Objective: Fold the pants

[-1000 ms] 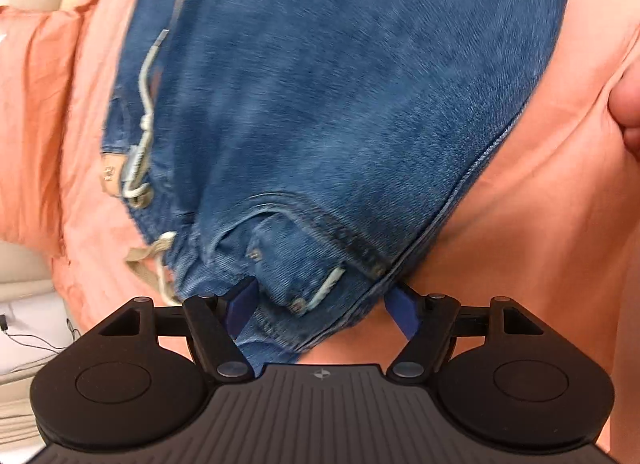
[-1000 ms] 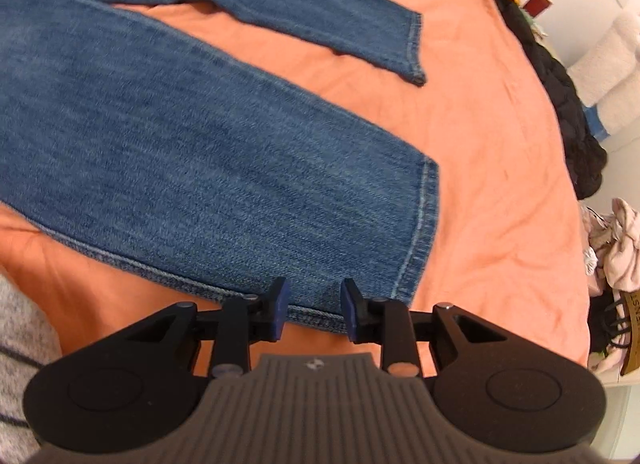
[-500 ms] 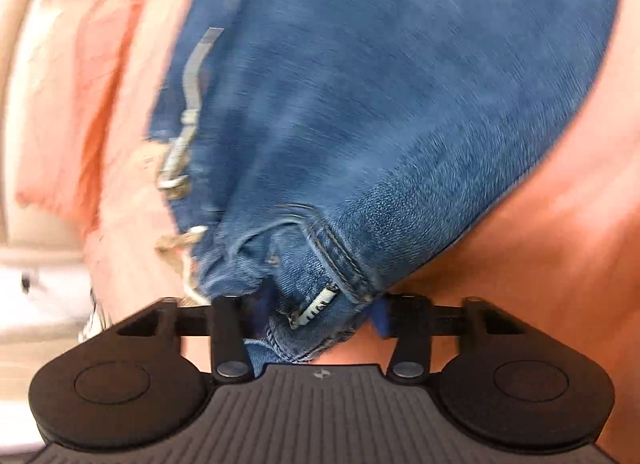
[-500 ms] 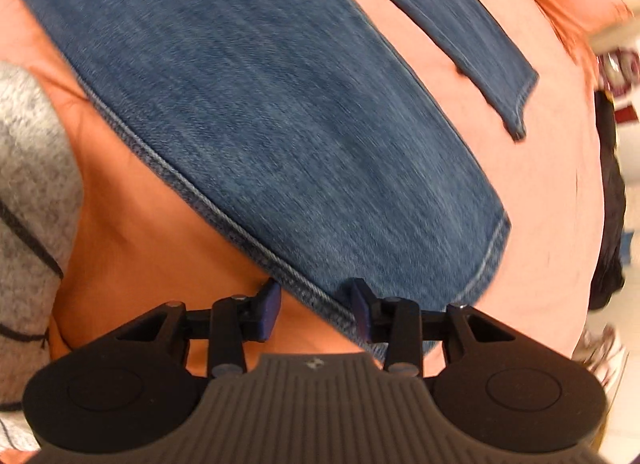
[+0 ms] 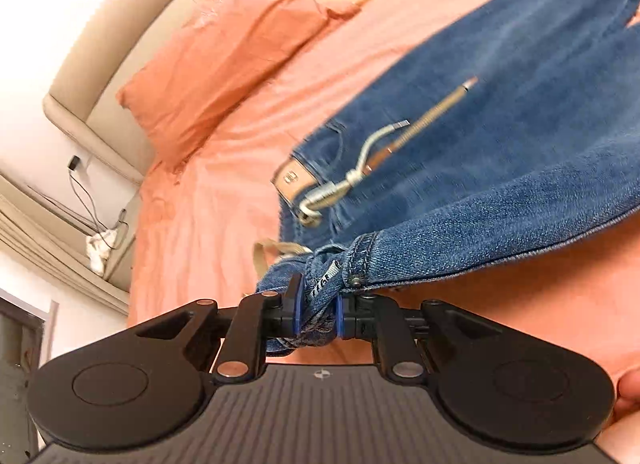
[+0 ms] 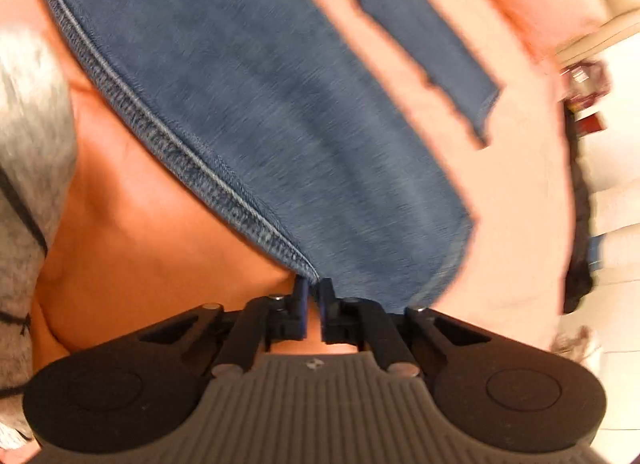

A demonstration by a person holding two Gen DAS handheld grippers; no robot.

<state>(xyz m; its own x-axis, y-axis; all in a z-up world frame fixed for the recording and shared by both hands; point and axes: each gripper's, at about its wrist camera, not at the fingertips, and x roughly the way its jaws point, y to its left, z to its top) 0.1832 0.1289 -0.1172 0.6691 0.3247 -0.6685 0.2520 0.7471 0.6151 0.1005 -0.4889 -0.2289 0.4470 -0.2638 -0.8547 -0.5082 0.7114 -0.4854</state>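
Observation:
Blue jeans lie on an orange bed sheet. My left gripper has a bunched waistband corner between its pads, which are closing tight on it and holding it raised off the sheet. A pale drawstring and a tan leather patch show on the waistband beyond. In the right wrist view, my right gripper is shut on the side seam of the near leg, close to its hem. The other leg lies flat farther off.
An orange pillow leans on a beige headboard at the far end of the bed. Cables hang by the wall. A person's grey sleeve is at the left. Dark clothes are piled beyond the bed's right edge.
The left gripper closed on the waistband corner, rolled and rose, lifting the denim. The right gripper slid along the leg's seam, rolled and closed on its edge.

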